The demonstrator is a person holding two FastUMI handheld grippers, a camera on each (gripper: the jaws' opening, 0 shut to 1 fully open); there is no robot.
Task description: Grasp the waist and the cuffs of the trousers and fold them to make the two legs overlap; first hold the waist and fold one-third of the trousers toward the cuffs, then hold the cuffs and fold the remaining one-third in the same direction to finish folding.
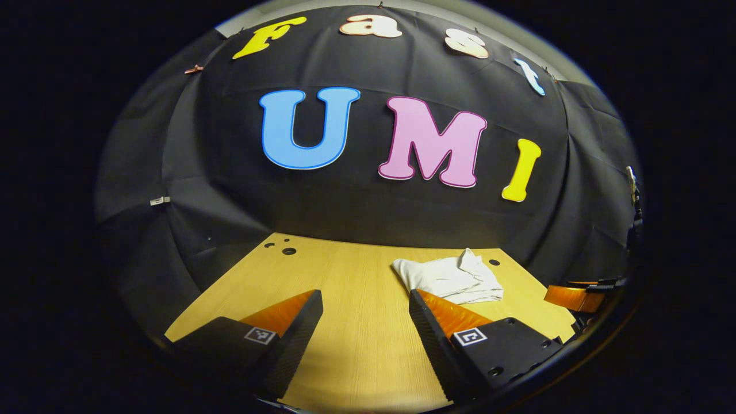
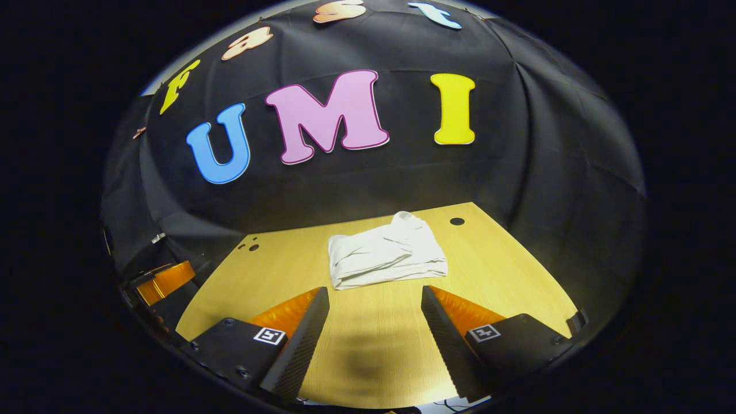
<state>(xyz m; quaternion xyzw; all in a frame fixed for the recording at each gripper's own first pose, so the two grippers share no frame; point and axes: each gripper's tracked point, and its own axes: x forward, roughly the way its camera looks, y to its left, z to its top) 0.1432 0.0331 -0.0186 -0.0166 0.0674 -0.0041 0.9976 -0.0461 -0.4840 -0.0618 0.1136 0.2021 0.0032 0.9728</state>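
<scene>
The white trousers (image 2: 386, 251) lie folded on the wooden table (image 2: 506, 270), just ahead of the right gripper (image 2: 375, 302). Its fingers are spread and empty. The left gripper (image 1: 365, 305), likewise spread and empty, has them ahead to its right.

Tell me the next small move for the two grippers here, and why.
Probably none beyond drawing both back: the white trousers lie as a compact folded bundle on the wooden table, and the left gripper and right gripper hang open, apart from the cloth.
</scene>
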